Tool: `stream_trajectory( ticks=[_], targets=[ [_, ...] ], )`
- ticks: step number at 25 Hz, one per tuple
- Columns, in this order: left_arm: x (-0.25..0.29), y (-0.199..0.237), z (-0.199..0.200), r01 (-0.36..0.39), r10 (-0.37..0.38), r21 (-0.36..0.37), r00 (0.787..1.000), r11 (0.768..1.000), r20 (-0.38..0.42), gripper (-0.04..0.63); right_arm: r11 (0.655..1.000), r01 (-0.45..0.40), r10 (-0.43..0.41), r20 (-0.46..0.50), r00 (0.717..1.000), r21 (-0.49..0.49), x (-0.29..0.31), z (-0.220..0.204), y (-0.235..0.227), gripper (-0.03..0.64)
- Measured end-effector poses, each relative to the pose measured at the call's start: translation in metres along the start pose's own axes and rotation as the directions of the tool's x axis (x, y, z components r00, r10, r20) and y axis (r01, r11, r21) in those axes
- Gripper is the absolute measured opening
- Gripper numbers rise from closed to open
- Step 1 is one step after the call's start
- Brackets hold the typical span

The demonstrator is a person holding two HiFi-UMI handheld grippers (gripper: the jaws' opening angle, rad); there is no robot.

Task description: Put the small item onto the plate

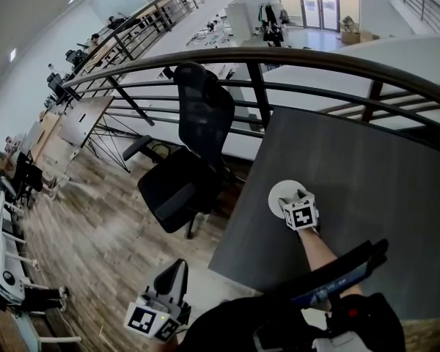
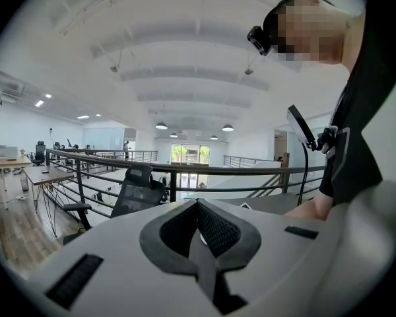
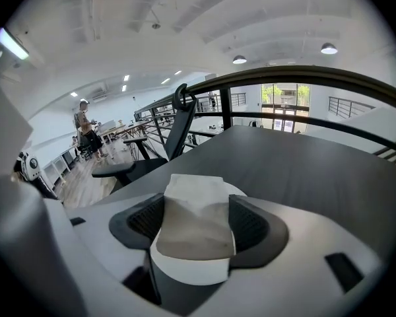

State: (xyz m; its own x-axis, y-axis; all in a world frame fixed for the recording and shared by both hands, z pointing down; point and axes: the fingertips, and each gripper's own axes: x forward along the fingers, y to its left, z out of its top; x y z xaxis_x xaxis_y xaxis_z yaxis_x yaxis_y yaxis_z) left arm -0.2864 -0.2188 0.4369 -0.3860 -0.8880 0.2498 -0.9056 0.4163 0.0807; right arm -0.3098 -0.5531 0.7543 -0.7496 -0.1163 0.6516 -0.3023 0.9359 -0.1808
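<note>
Open-plan office on an upper level: a dark table stands against a curved railing, with wood floor to its left.

Near the table's left edge sits the small item, a flat white packet with a greyish lower half. It is clamped between the jaws of the right gripper. In the right gripper view both ribbed pads press on the packet's sides, and the jaws stand fairly wide around it. The packet is directly over the white plate, whose rim shows beyond and below it. Whether the packet's underside touches the plate I cannot tell. In the head view the gripper's marker cube covers the near side of the plate, and the person's bare forearm runs back from it toward the bottom of the frame.

A black office chair stands on the floor just beside the table's left edge, its back toward the railing.

The left gripper is well apart from the table, low at the person's left side over the floor. In its own view the jaws are together with nothing between them, and they point out at the railing and the chair.

Further desks and a few people show in the far background.
</note>
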Motion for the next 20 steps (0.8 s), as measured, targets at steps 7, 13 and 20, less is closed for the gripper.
stream_trajectory(
  ticks=[7, 13, 20],
  targets=[
    [0.001, 0.007, 0.003, -0.041, 0.041, -0.015, 0.999, 0.999, -0.005, 0.003, 1.0, 0.025, -0.026, -0.088, 0.996, -0.015, 0.023, -0.022, -0.009, 0.307],
    [0.005, 0.015, 0.001, -0.034, 0.034, -0.012, 0.999, 0.999, -0.015, 0.003, 0.995, 0.068, -0.077, -0.142, 0.987, -0.068, 0.037, -0.029, -0.015, 0.307],
    [0.01, 0.023, -0.002, -0.027, 0.027, -0.014, 0.999, 1.0, -0.021, 0.003, 0.989, 0.09, -0.108, -0.157, 0.982, -0.119, 0.047, -0.028, -0.015, 0.307]
  ],
)
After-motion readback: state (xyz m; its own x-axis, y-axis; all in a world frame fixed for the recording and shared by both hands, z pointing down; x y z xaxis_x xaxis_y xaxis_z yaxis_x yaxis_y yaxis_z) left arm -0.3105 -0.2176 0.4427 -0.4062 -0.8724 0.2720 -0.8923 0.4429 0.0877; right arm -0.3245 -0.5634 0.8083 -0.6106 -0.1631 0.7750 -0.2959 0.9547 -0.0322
